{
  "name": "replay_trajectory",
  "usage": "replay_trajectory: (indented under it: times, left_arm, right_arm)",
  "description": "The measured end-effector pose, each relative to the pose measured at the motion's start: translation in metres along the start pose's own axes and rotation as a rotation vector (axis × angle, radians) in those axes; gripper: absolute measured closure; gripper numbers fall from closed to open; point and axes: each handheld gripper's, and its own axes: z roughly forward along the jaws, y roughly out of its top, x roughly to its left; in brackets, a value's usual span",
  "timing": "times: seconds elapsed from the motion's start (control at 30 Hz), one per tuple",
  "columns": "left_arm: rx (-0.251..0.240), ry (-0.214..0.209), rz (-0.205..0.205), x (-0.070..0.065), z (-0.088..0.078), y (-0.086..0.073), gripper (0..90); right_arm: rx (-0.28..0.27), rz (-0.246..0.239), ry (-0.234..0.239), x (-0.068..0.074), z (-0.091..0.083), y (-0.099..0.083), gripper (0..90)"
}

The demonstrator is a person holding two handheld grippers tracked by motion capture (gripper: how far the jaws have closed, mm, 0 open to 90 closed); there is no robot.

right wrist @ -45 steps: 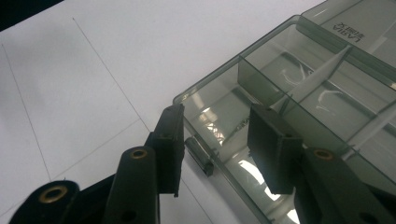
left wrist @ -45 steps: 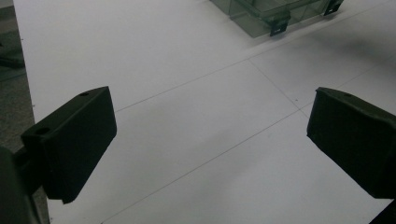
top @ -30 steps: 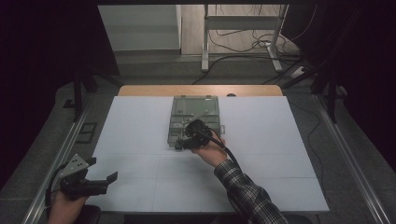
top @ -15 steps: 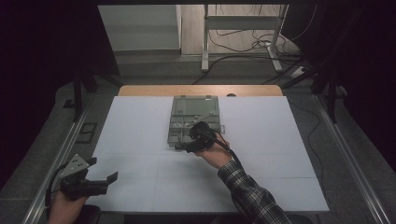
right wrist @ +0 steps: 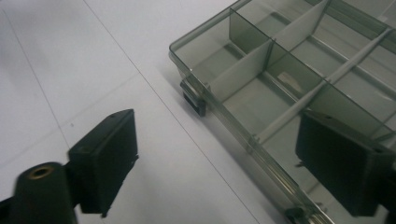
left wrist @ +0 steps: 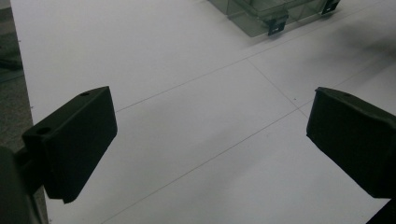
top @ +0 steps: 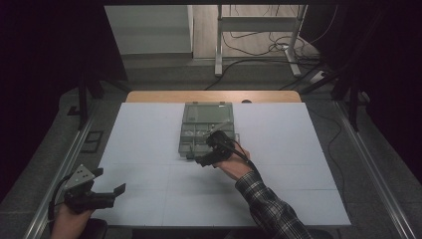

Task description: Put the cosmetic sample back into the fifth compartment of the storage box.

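At table centre, on white sheet (top: 149,149): clear compartment box (top: 206,130), lid folded back toward far edge, dividers visible, compartments apparently empty apart from a pale scrap too small to identify.

At box's near edge: right gripper (top: 211,155), jaws just opened wide, nothing between them; in right gripper view one jaw over the white sheet, the other over a near compartment, box rim (right wrist: 243,135) and a dark front latch (right wrist: 194,101) between. Compared with a second ago, sits slightly nearer the person, at the near rim rather than over the compartments. Box unmoved, lid open as before.

At near left table edge: left gripper (top: 97,195), jaws wide apart, empty, well apart from box; unchanged in place.

Reading: release or latch step judged finished; box free of any grip, ready for next handling at front rim.
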Motion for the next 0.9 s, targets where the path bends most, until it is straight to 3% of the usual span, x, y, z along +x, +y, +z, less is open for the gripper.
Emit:
replay_trajectory:
  times: [0.17, 0.33, 0.5, 0.9]
  left_arm:
    - [0.001, 0.002, 0.004, 0.0, 0.0, 0.0, 2.4]
    - [0.002, 0.002, 0.005, 0.0, 0.0, 0.0, 2.4]
    - [0.002, 0.0, 0.005, 0.0, 0.0, 0.0, 2.4]
    - [0.005, -0.001, 0.006, -0.001, 0.0, 0.0, 2.4]
  right_arm:
    - [0.012, -0.038, -0.016, 0.001, -0.002, -0.003, 5.1]
    - [0.007, -0.034, -0.003, 0.0, -0.007, -0.005, 1.4]
    - [0.02, -0.008, 0.039, -0.003, -0.011, -0.006, 1.5]
    - [0.014, -0.025, 0.022, -0.001, -0.021, -0.015, 0.0]
